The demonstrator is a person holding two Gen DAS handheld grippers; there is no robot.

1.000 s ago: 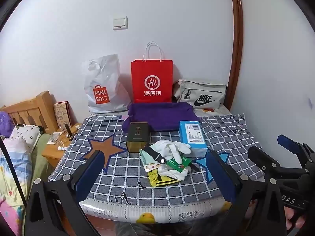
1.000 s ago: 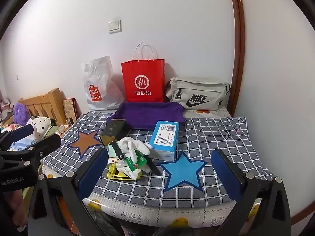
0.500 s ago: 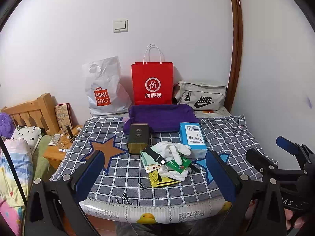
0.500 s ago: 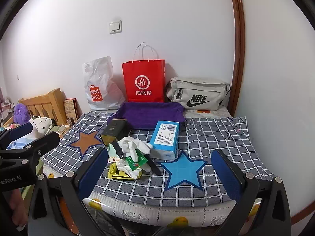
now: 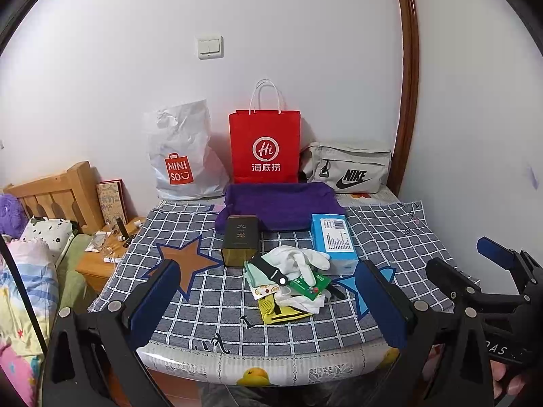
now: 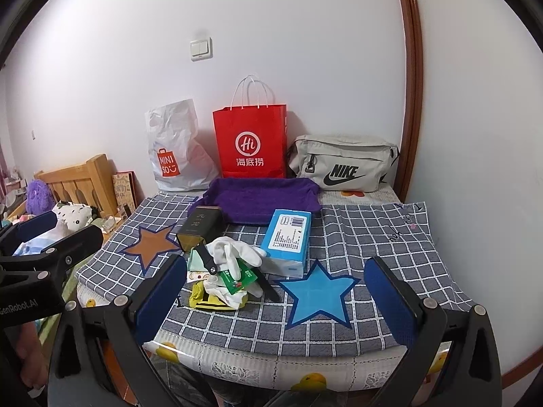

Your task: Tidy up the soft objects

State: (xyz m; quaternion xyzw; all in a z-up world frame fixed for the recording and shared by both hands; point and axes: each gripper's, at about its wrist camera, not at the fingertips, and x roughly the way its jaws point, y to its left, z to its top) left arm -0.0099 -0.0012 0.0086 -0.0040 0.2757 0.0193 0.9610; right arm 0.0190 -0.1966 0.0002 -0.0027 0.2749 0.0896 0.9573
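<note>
A pile of small soft things lies mid-table: white gloves (image 5: 298,259) (image 6: 237,254), a black strap (image 5: 269,271), a green packet (image 5: 310,285) and a yellow cloth (image 5: 281,312) (image 6: 207,300). A purple cloth tray (image 5: 281,203) (image 6: 261,200) sits behind the pile. My left gripper (image 5: 271,302) is open and empty, in front of the table's near edge, short of the pile. My right gripper (image 6: 275,305) is open and empty, also at the near edge, with the pile just left of its centre.
A dark tin (image 5: 241,240) and a blue tissue box (image 5: 334,242) flank the pile. A MINISO bag (image 5: 180,156), a red paper bag (image 5: 264,149) and a Nike pouch (image 5: 349,168) line the wall. A bed and a nightstand (image 5: 98,264) stand to the left.
Both views have shifted slightly downward, as the grippers rose a little. Nothing on the table has moved, and both grippers stay open.
</note>
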